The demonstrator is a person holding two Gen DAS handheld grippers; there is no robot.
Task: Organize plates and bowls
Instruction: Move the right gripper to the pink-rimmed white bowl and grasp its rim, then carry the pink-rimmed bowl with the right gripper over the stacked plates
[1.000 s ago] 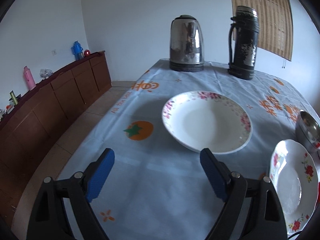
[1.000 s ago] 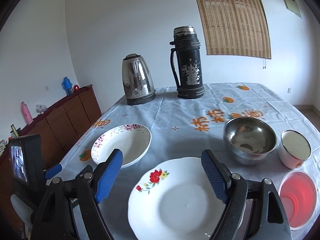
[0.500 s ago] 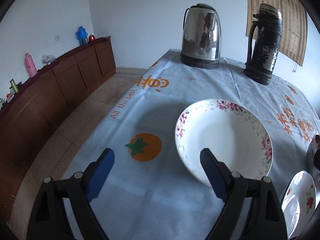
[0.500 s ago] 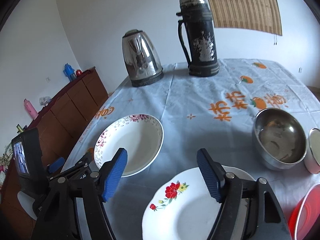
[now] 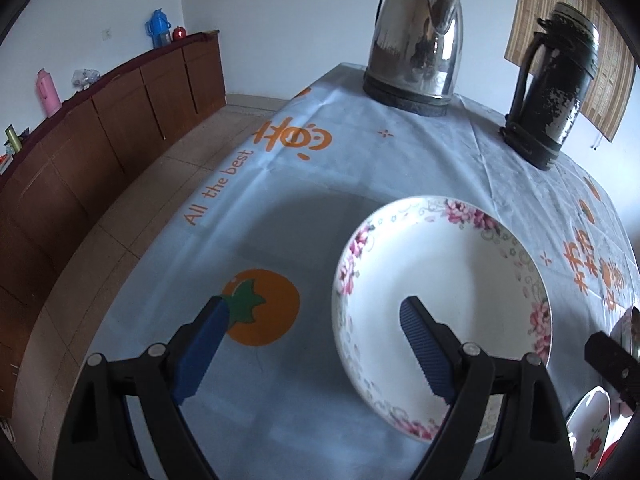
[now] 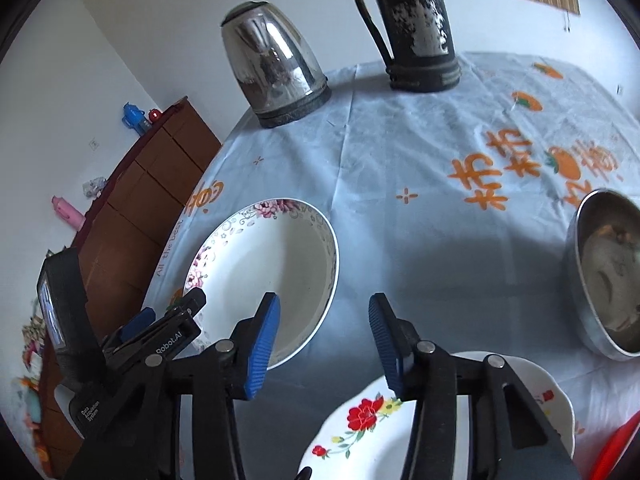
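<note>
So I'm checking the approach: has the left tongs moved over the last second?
Yes. The left tongs have come forward and closer to the pink-flowered plate; one finger now overlaps its rim, and the kettle looms larger.

Bench (image 5: 360, 168), covered by a pale blue cloth (image 6: 400, 140) printed with orange fruit and lettering. Lying directly on it: a steel kettle (image 5: 416, 40) and a dark, worn flask (image 5: 556, 84) at the far end, well apart from the crockery; a pink-flowered plate (image 5: 460, 272) near the left edge; a red-flowered plate (image 6: 360, 432) at the near side; a steel bowl (image 6: 608, 272) to the right; a red dish (image 6: 620, 440), mostly cut off.
</note>
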